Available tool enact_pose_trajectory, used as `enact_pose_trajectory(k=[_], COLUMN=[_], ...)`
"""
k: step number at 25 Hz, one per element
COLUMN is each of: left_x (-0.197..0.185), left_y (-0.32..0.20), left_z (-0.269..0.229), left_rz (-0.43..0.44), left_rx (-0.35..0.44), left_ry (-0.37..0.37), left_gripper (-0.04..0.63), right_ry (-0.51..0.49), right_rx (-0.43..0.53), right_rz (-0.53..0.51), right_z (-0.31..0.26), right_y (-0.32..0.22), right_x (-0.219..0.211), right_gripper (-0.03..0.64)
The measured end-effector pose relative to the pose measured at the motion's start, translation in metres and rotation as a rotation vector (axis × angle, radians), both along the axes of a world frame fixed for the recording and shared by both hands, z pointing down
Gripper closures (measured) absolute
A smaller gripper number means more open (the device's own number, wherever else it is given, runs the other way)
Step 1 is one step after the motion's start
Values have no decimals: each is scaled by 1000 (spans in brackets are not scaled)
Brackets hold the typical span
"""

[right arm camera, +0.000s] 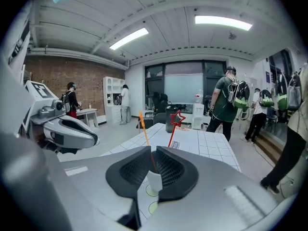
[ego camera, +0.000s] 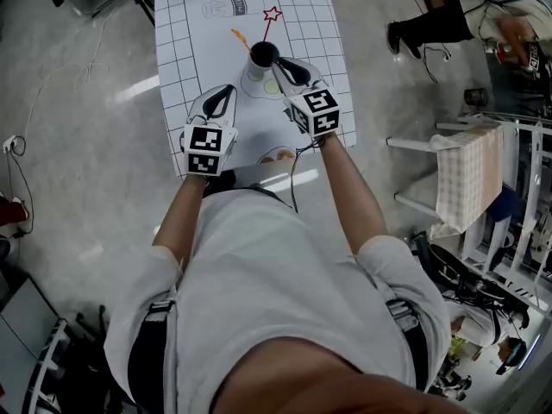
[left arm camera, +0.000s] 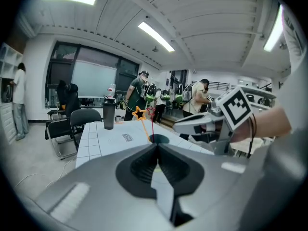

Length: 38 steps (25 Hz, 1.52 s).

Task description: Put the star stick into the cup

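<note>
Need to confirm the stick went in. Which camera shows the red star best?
The right gripper view: the red star stands large and sharp near mid-frame. The head view shows the star tiny, beyond the cup. The left gripper view shows it faint beside the orange star.

White worktop (ego camera: 177, 59), grid lines down both long edges, plain strip in the middle. Dark cup (ego camera: 263, 55) stands on the plain strip, near the middle. Dark bottle (left arm camera: 109, 114) stands upright at the far end.

head view looks steeply down; both gripper views face the same cup (ego camera: 263, 54) nearby.
</note>
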<state>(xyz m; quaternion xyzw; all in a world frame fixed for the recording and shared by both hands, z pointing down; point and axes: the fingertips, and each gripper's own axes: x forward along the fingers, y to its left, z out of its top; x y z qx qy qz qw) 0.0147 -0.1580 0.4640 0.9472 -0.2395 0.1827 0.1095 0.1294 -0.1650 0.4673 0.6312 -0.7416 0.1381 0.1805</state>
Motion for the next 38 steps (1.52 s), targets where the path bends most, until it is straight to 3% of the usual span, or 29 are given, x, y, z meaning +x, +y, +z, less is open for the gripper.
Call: enact_pose_trajectory(k=[2, 6, 11, 21, 28, 31, 38], left_x=[-1, 2, 1, 4, 31, 43, 93], left_y=[11, 40, 87, 177, 241, 229, 144], left_z=[-10, -40, -65, -95, -103, -117, -155], left_rz=[-29, -99, -121, -148, -76, -48, 43], left_rx=[25, 94, 155, 243, 241, 249, 210], left_ry=[12, 62, 93, 132, 136, 122, 101], left_gripper=[592, 592, 592, 592, 592, 592, 592], right_ry=[-27, -41, -66, 15, 7, -38, -52], right_rx=[49, 164, 281, 375, 413, 426, 401], right_rz=[30, 68, 129, 185, 243, 280, 362], right_z=[-16, -51, -85, -119, -131, -144, -183], right_y=[18, 64, 121, 222, 287, 280, 194], right_x=[-3, -14, -26, -37, -31, -21, 21], right_gripper=[617, 617, 618, 618, 618, 618, 618])
